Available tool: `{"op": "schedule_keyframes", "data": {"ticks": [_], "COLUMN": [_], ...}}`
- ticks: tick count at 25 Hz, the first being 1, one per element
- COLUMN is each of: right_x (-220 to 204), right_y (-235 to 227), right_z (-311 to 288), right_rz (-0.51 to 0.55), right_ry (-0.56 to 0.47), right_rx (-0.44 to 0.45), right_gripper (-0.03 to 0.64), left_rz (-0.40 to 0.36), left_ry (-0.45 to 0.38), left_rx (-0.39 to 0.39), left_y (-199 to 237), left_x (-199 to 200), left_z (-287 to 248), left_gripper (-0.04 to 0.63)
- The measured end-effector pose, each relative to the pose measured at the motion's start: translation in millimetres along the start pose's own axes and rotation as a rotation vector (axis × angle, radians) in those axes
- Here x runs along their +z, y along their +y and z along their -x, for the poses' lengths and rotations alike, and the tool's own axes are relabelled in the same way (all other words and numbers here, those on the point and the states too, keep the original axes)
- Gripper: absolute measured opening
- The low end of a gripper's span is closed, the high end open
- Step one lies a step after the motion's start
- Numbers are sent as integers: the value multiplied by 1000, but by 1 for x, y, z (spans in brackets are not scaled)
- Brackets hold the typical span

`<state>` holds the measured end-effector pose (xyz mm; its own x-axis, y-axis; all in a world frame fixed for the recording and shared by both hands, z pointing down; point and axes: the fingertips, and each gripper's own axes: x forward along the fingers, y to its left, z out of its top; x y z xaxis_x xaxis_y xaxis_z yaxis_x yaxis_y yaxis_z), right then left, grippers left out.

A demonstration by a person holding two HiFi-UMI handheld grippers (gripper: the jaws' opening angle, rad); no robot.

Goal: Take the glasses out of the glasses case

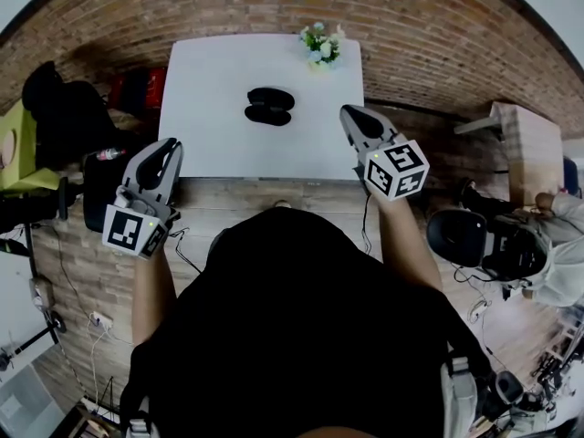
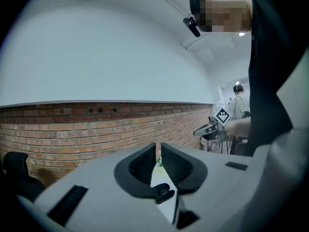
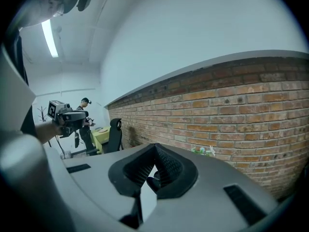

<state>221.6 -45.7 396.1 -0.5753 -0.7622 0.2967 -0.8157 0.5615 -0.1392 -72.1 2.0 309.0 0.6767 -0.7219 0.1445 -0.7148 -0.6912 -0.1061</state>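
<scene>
We face the glasses case, not yet reached

On the white table (image 1: pixel 210 108) the glasses case (image 1: pixel 269 106) lies crosswise, ahead-left of our nearer right gripper (image 1: pixel 354 117) and ahead-right of our left gripper (image 1: pixel 167 151). Both grippers are pinched together, empty.

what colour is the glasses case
Black; the glasses case shows best in the head view.

Left gripper (image 1: pixel 167 158): held at the person's left side, bare forearm bent, jaws all but together, empty. Right gripper (image 1: pixel 359 119): reached further forward, jaws together, empty.
</scene>
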Motion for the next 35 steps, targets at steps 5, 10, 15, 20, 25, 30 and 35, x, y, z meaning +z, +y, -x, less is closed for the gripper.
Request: {"op": "schedule_keyframes", "data": {"ticks": [5,10,15,20,25,30,35], "right_x": [-1,3,4,7,7,10,13], "right_y": [-4,-6,1,11,16,14,11], "right_z": [7,9,8,4,0,-8,-20], "right_rz": [-10,-10,-5,5,10,14,17], "right_ry": [-5,-25,-23,-32,-17,-14,-5], "right_rx": [-4,-14,-17,-26,-43,-60,-62], "right_gripper": [15,15,15,15,15,15,15], "left_rz": [22,30,22,26,60,55,67], "left_ry": [7,0,-23,-38,-34,-49,-53], "left_rx": [44,39,24,15,-13,-21,-22], "left_y": [4,1,0,9,17,30,42], "left_x": [0,0,6,1,-6,-11,-12], "left_z": [11,13,13,19,18,11,5], "left_gripper": [41,41,41,41,41,41,41]}}
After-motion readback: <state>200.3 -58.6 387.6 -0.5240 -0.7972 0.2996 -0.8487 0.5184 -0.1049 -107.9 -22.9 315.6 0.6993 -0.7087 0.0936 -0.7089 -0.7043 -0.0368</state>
